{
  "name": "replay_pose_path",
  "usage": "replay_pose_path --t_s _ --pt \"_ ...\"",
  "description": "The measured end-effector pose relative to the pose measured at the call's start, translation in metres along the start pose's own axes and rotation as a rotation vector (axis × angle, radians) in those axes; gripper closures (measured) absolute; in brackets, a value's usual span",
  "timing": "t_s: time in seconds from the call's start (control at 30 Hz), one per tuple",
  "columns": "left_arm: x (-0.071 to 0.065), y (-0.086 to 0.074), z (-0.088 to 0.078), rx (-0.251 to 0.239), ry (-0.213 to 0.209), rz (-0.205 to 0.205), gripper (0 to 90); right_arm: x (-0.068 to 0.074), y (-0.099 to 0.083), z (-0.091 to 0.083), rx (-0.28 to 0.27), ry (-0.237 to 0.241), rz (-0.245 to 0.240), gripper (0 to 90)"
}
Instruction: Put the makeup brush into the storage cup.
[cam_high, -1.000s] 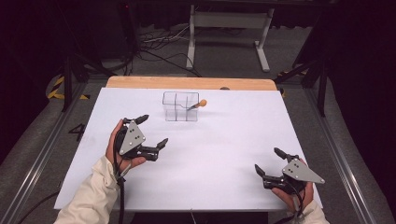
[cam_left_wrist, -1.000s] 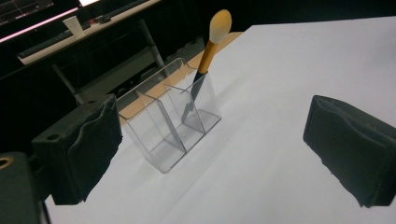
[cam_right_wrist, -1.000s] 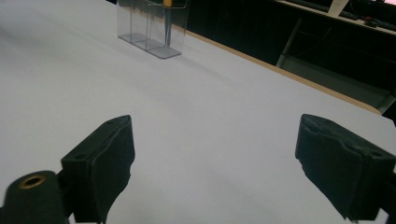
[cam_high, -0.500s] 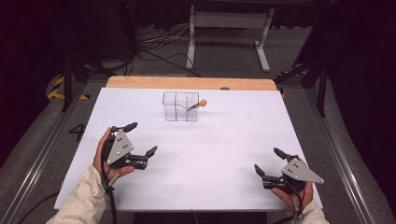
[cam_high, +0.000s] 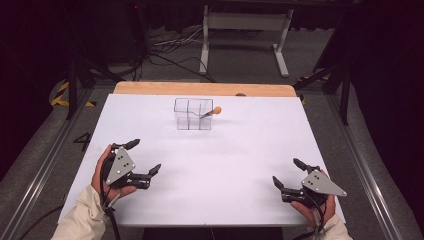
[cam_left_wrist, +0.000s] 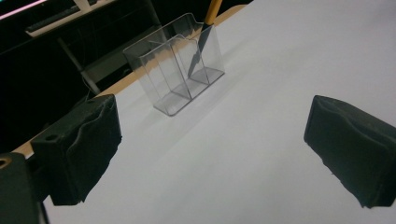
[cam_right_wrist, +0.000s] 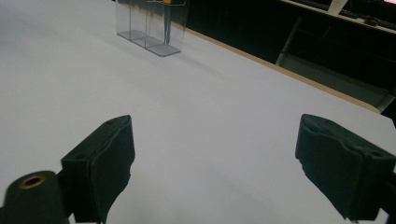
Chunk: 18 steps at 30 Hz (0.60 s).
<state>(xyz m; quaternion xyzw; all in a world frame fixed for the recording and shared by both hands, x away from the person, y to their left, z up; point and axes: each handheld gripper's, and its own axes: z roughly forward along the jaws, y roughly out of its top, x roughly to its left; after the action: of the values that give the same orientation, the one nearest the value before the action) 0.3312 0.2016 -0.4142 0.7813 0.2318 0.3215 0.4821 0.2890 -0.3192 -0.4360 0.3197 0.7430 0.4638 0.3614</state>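
1. The room around you is dark, with cables and a stand frame on the floor beyond the far edge. The work surface is a white table with a wooden strip along its far edge.
2. The clear organiser stands near the middle of the far edge. It has several compartments. An orange-handled tool leans in the compartment at its right end, its handle tip sticking out above the rim.
3. Your left gripper has drawn back over the last second. It was nearer the middle of the surface and now hovers close to the near left corner, well apart from the organiser.
4. Your right gripper has kept its place near the near right corner.
5. Both pairs of tongs are spread wide and hold nothing. In each gripper view, bare white surface lies between the 2 black pads.
6. Judgement: with the tool seated in its compartment and both grippers pulled back to the near corners, the placement appears finished.
7. Check that the tool leans steadily against the compartment wall. The organiser looks light, so a knock on the protruding handle could tip it.
8. If another item is to be placed, the remaining compartments look empty.
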Motion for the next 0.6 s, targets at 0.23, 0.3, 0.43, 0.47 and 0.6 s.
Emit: replay_pose_path --t_s 0.23,0.3,0.43,0.47,0.6 --pt "0.001 -0.009 -0.011 -0.008 0.01 -0.033 4.7 0.0 0.0 0.0 0.001 0.001 -0.002 12.6" --pt "0.002 -0.012 -0.015 -0.011 0.011 -0.046 4.7 -0.001 -0.001 0.0 0.001 0.003 -0.002 12.5" --pt "0.003 -0.019 -0.022 -0.004 0.019 -0.06 4.7 0.0 -0.001 0.0 0.003 0.005 -0.002 12.6" --pt "0.003 -0.019 -0.022 -0.004 0.019 -0.06 4.7 0.0 -0.001 0.0 0.006 0.007 -0.003 12.6" --pt "0.004 -0.026 -0.028 0.003 0.026 -0.072 4.7 0.0 -0.001 0.0 0.003 0.013 -0.002 12.5"
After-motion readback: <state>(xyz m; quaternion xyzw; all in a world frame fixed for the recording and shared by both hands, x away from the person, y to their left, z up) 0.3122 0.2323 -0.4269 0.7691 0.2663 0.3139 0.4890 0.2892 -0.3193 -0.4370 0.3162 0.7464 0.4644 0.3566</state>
